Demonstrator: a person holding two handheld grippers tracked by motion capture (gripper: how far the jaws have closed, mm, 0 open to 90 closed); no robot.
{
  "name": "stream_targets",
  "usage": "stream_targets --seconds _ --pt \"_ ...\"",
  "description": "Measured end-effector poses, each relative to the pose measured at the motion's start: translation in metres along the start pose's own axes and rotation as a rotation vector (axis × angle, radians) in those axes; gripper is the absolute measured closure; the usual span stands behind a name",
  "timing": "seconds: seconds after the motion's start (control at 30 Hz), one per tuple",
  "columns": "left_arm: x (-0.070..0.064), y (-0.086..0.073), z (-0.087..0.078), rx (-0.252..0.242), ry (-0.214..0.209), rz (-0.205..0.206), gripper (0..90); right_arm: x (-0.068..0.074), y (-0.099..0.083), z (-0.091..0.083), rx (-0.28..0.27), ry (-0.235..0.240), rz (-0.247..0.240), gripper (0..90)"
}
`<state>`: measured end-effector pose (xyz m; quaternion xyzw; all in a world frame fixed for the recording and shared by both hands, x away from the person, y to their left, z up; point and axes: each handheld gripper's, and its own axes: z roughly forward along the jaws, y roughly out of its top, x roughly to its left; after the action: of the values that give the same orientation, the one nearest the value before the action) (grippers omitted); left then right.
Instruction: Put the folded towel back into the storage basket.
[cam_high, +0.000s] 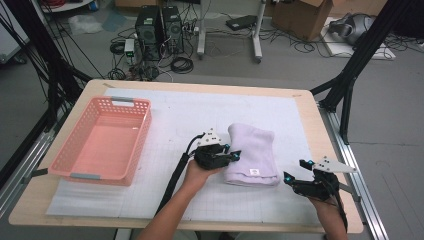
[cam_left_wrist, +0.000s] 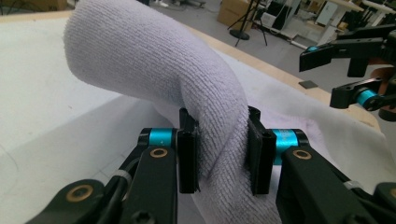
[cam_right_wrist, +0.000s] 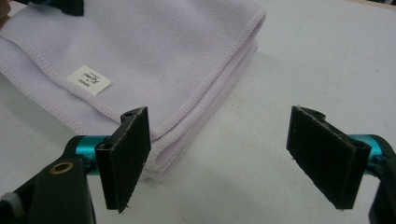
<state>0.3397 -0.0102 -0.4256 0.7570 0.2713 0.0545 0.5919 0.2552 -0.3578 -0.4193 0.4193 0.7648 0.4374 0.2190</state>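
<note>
A folded lilac terry-cloth towel (cam_high: 252, 154) lies on the white gridded mat (cam_high: 170, 120) that covers the wooden tabletop (cam_high: 310, 120), well to the right of a pink perforated plastic basket (cam_high: 80, 165). The left hand-held gripper (cam_high: 232, 155) touches the towel's left edge; in the left gripper view its jaws are clamped on a raised fold of the towel (cam_left_wrist: 159, 70), the cloth pinched between the two black pads (cam_left_wrist: 188, 154). The right hand-held gripper (cam_high: 296, 170) sits just to the right of the towel's near corner, apart from it, with its jaws spread wide and nothing between them; in the right gripper view (cam_right_wrist: 219, 158) the towel's stitched, layered edge (cam_right_wrist: 205, 88) lies near the left jaw. A small white sewn-on label (cam_right_wrist: 88, 80) sits near the towel's near edge; it carries dark print too small to read.
</note>
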Motion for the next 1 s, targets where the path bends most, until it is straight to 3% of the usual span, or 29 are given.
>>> stream_targets --seconds 0.27,0.63,1.0 --pt "0.000 0.006 -0.019 -0.050 -0.014 0.058 70.9 0.001 0.000 0.001 0.001 0.001 0.002 20.6" --pt "0.001 0.013 -0.043 -0.123 -0.030 0.097 71.0 0.002 0.001 0.001 -0.003 -0.001 -0.001 20.6" --pt "0.004 0.027 -0.071 -0.177 -0.014 0.126 71.0 0.003 0.002 0.002 -0.004 0.000 -0.006 20.6"
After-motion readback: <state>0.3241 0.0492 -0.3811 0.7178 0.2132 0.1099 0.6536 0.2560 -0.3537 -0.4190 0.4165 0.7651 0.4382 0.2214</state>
